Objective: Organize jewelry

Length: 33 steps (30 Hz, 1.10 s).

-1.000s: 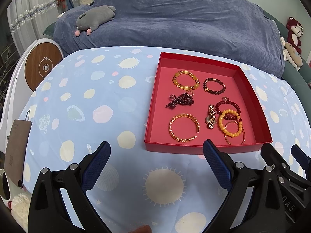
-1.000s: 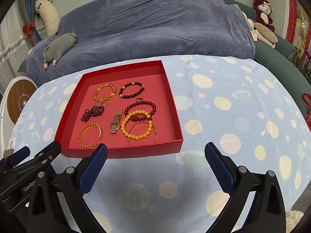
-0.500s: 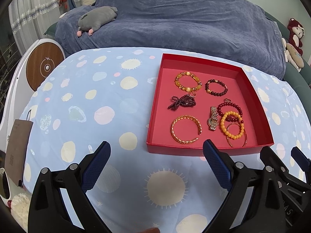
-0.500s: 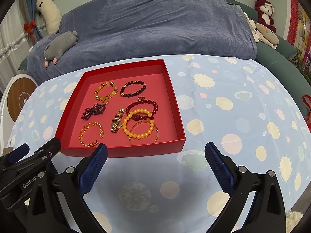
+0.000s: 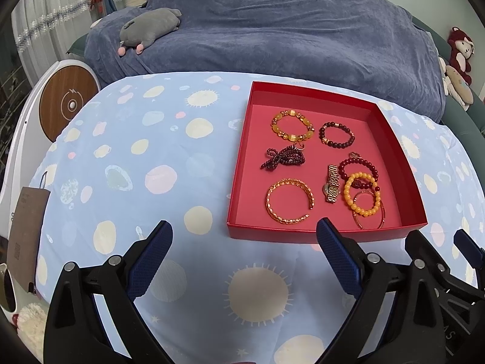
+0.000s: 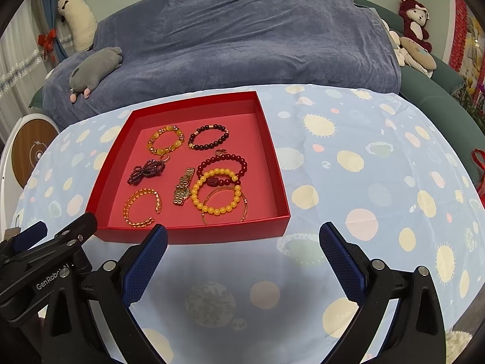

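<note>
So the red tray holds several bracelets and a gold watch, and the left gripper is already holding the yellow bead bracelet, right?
Not quite. The left gripper is open and empty over the cloth; the yellow bead bracelet lies in the red tray beside the gold watch, as the left wrist view shows.

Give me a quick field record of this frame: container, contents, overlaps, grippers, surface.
container: red tray, open top
contents: seven bracelets and a watch
overlaps: yellow bracelet lies over red bracelet and clear bangle
left gripper: open, empty, short of the tray
right gripper: open, empty, short of the tray
surface: blue spotted cloth
</note>
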Each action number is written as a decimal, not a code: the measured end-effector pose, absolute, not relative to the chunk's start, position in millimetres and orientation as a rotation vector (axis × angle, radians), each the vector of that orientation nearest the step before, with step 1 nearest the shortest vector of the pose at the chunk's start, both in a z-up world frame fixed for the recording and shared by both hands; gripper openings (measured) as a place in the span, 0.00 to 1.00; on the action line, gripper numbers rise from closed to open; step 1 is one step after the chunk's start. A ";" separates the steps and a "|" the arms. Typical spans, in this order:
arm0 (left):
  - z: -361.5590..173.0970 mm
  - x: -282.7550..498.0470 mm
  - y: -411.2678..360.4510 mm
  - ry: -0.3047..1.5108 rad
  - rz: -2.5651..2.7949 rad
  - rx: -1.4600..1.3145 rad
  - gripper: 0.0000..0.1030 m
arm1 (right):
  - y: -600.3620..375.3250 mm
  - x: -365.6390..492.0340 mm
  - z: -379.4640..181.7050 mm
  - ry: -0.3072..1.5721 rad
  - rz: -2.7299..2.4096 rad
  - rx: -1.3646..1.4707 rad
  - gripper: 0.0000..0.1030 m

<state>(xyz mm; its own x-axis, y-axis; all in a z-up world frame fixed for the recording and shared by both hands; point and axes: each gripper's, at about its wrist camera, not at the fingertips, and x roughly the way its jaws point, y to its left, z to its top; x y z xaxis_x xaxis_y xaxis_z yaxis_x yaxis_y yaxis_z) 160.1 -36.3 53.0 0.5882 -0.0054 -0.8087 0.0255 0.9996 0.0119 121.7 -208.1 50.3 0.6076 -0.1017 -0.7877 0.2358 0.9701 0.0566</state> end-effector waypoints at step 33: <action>53.1 157.3 -34.0 0.930 0.021 0.035 0.88 | -203.7 122.9 50.8 0.902 -0.185 0.152 0.94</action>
